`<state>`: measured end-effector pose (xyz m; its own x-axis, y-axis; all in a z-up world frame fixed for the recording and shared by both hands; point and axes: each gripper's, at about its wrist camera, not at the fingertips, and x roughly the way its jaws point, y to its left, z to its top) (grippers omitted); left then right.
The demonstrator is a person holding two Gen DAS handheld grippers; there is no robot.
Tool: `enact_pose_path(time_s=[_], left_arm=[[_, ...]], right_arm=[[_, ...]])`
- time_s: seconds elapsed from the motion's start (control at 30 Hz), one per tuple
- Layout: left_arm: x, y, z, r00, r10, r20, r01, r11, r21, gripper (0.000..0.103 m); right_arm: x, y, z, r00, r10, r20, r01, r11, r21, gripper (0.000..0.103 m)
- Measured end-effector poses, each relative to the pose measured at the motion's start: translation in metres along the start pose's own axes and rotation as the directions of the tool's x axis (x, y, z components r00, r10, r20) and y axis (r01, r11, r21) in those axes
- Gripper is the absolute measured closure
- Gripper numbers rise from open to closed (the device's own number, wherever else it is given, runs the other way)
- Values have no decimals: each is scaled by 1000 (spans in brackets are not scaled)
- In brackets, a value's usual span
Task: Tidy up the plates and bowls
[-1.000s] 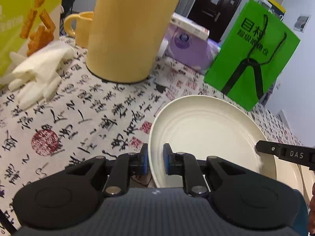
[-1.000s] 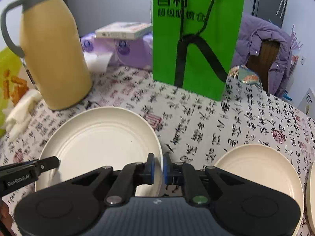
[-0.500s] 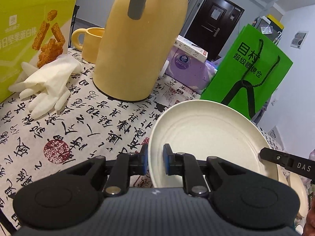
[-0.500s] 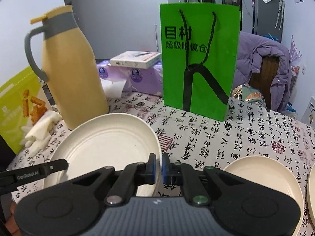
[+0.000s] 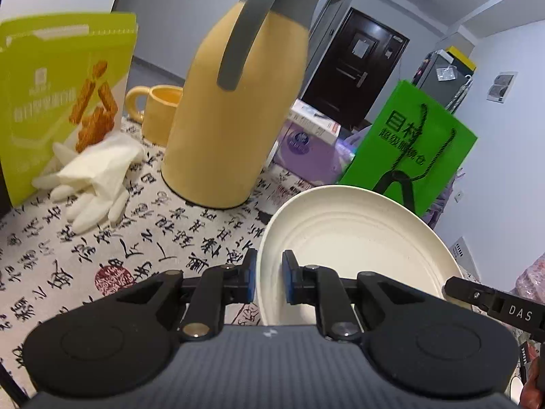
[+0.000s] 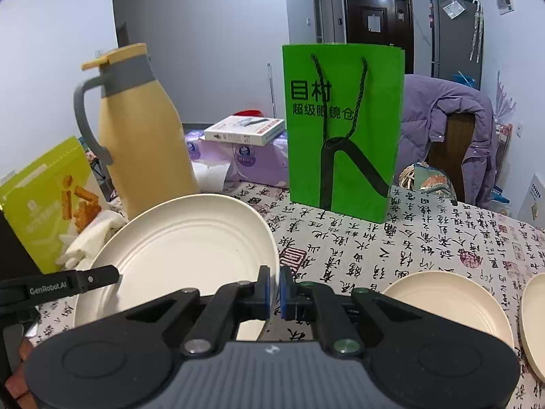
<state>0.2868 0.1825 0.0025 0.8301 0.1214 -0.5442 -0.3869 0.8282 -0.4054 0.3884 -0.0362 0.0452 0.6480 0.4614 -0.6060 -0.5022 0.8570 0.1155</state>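
Observation:
A large cream plate (image 5: 357, 238) (image 6: 190, 248) hangs tilted above the calligraphy-print tablecloth, carried from both sides. My left gripper (image 5: 269, 266) is shut on its left rim, blue pads on either face. My right gripper (image 6: 275, 283) is shut on the opposite rim. In each wrist view a finger of the other gripper reaches in at the plate's far edge. Two more cream plates lie flat on the cloth at the right: one (image 6: 449, 303) close by, another (image 6: 534, 313) cut off by the frame edge.
A tall yellow thermos jug (image 5: 235, 119) stands behind the plate, with a yellow mug (image 5: 156, 109), a green snack pouch (image 5: 58, 102) and white gloves (image 5: 95, 177) to its left. A green paper bag (image 6: 344, 129) and purple tissue packs (image 6: 245, 160) stand at the back. A coat-draped chair (image 6: 449, 136) is beyond the table.
Both grippers have risen with the plate held between them, and it now hangs higher off the cloth. The views have tipped up, showing more of the jug and room.

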Motion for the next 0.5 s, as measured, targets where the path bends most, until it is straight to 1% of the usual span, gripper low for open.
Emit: enact_pose_path(time_s=[0.2, 0.5], left_arm=[[-21, -6, 2, 1000, -14, 22, 13, 1000, 18, 88], [-55, -13, -2, 999, -27, 33, 25, 999, 41, 88]], right_arm=[[-25, 3, -4, 1000, -3, 29, 3, 1000, 7, 97], [-59, 7, -18, 998, -8, 60, 6, 1000, 25, 97]])
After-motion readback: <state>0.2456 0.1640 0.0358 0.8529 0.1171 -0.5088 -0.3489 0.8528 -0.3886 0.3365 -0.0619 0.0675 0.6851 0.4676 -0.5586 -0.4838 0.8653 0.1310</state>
